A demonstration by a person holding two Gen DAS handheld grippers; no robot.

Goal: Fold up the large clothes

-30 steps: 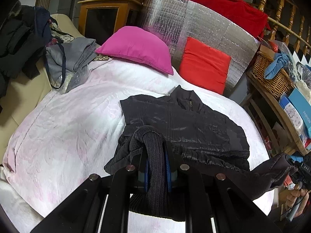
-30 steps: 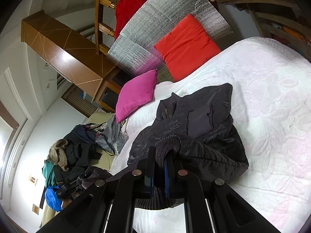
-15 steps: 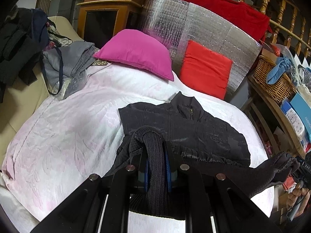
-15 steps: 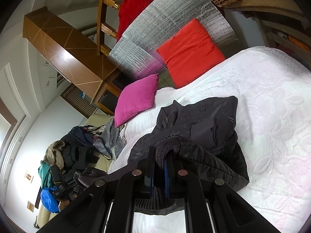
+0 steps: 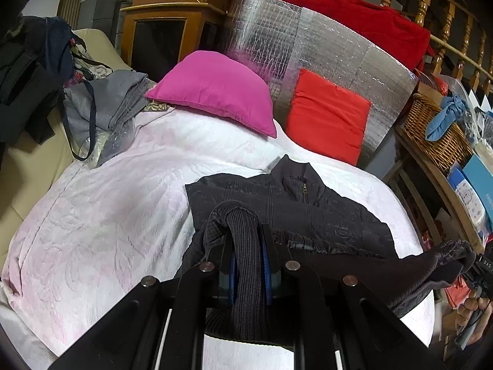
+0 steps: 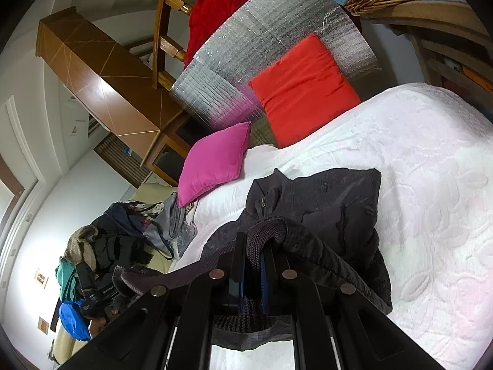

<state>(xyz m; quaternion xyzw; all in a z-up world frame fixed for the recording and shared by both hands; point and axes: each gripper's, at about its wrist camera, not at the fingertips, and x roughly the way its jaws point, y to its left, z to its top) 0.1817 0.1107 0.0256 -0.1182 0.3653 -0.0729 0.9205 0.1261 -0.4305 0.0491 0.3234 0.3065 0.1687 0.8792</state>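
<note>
A dark zip-up jacket (image 5: 308, 206) lies on the white bedcover (image 5: 107, 215), collar towards the pillows. My left gripper (image 5: 248, 246) is shut on the ribbed hem (image 5: 243, 277), lifted above the jacket's lower part. At the far right edge of this view the hem's other end hangs from my right gripper (image 5: 474, 268). In the right wrist view the jacket (image 6: 323, 203) lies on the bedcover (image 6: 431, 169). There my right gripper (image 6: 252, 256) is shut on the ribbed hem (image 6: 254, 246). The stretched hem runs left to my left gripper (image 6: 101, 296).
A pink pillow (image 5: 215, 89) and a red cushion (image 5: 329, 117) lean at the bed's head against a silver foil panel (image 5: 308, 40). A grey bag (image 5: 101, 108) and a heap of dark clothes (image 5: 27, 71) lie at the left. A wicker basket (image 5: 437, 132) stands on a shelf at the right.
Both grippers have carried the lifted hem a little further over the jacket towards its collar and the pillows. Both grips stay shut on the hem.
</note>
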